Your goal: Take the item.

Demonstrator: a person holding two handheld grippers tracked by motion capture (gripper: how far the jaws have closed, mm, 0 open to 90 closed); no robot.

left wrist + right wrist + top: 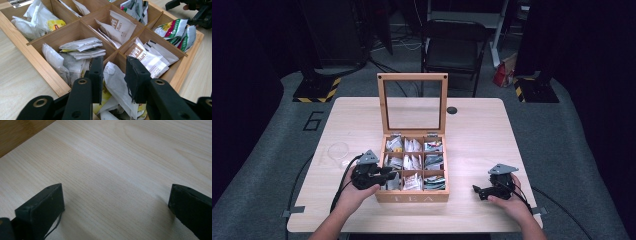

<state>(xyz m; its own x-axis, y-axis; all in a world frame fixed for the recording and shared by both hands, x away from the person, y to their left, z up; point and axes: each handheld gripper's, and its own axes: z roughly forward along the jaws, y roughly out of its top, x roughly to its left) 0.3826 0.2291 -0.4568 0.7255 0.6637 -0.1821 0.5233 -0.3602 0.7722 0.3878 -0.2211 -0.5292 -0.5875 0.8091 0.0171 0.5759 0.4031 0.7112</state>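
Note:
A wooden tea box (412, 197) marked TEA stands mid-table with its glass lid (413, 102) raised upright. Its compartments hold paper tea sachets. My left gripper (389, 176) reaches over the box's near-left corner. In the left gripper view its jaws (113, 70) straddle a white sachet (115, 85) that stands in the near-left compartment. The jaws are partly closed, and I see no clear pinch on the paper. My right gripper (477, 191) rests low over bare table to the right of the box, its jaws (116, 200) wide open and empty.
A clear round ring (338, 150) lies on the table left of the box. A small black disc (452, 110) sits near the far edge. A black chair (454, 47) stands beyond the table. Light wood table (120, 157) stretches ahead of the right jaws.

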